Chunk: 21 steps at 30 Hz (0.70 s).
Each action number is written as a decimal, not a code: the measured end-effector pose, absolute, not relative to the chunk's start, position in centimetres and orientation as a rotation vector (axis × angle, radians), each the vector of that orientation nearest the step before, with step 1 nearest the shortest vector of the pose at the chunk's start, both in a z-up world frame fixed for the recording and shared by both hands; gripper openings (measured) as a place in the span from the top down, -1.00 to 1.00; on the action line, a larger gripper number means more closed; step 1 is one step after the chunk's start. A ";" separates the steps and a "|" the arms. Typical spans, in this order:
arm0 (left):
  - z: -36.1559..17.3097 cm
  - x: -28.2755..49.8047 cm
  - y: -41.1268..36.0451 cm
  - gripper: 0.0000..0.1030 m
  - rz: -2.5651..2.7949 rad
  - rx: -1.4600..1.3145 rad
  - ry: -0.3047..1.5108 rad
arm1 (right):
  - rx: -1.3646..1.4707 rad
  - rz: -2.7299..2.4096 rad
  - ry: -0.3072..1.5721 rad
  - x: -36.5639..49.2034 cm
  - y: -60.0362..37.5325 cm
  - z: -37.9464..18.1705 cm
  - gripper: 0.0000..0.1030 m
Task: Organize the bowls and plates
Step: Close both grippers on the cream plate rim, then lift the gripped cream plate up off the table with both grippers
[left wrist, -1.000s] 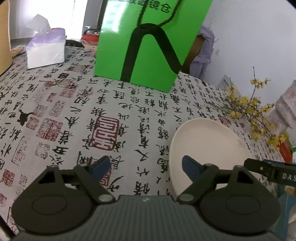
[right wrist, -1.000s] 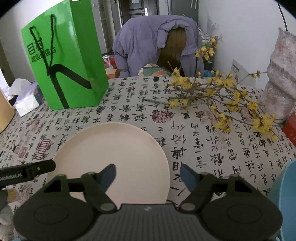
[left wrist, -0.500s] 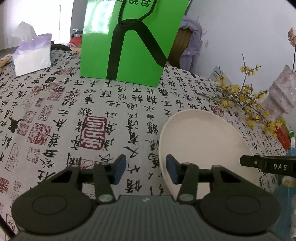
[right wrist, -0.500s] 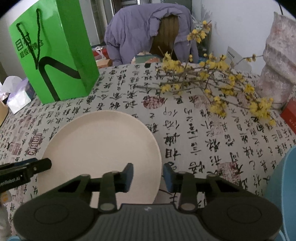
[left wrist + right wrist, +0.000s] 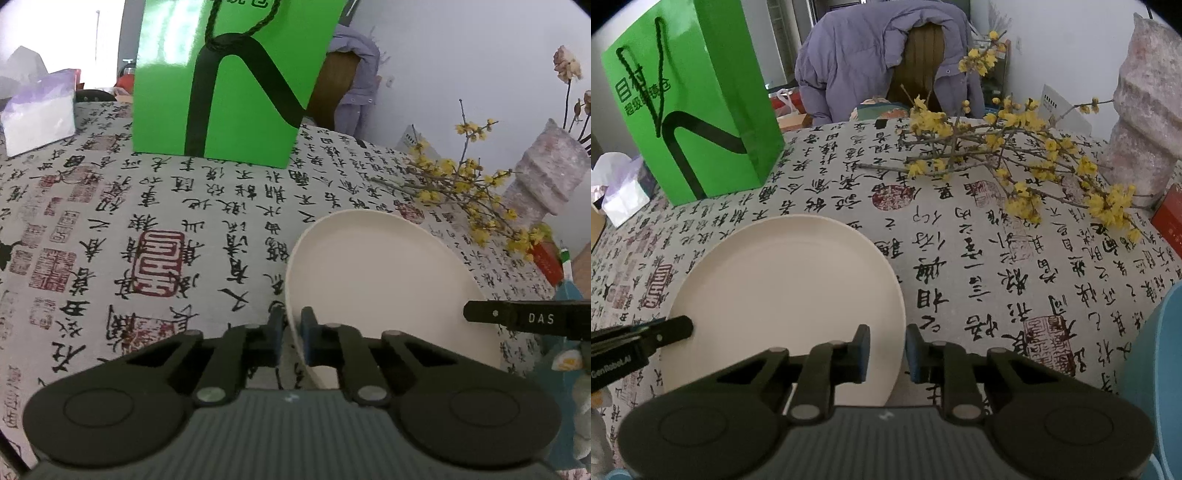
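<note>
Two grippers meet on one cream plate; the left gripper sits low in the middle of its view, its blue pads pinched onto the plate's near left rim; the right gripper sits low in the middle of its own view, its jaws closing with the plate's right rim between them, the pads close to the edge though contact cannot be told. Round, the plate has no long axis; it faces up on the cloth; in the left view it fills the lower right, in the right view the lower left. A green bag stands at the upper middle of the left view, well apart from the plate; yellow-flowered twigs lie across the upper right of the right view; a tissue pack sits at the left view's upper left edge.
</note>
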State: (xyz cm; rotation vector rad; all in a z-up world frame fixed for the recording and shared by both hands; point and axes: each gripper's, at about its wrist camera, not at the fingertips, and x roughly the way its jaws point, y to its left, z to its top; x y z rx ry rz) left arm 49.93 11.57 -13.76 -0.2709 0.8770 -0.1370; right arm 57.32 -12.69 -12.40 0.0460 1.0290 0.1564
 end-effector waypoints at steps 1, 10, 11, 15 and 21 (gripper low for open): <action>-13.8 49.9 11.5 0.82 -0.135 -0.269 0.878 | 0.051 0.159 1.030 57.3 -12.8 -12.4 0.71; -13.8 49.9 11.4 0.81 -0.123 -0.257 0.874 | 0.018 0.167 1.020 57.1 -12.5 -12.4 0.80; -13.9 50.0 11.4 0.81 -0.122 -0.259 0.874 | 0.006 0.163 1.018 57.0 -12.4 -12.4 0.83; -13.9 49.9 11.4 0.82 -0.122 -0.257 0.874 | -0.081 0.151 1.003 56.7 -11.4 -12.4 0.85; -13.9 50.0 11.5 0.81 -0.122 -0.263 0.875 | -0.085 0.160 1.032 57.3 -11.4 -12.3 0.84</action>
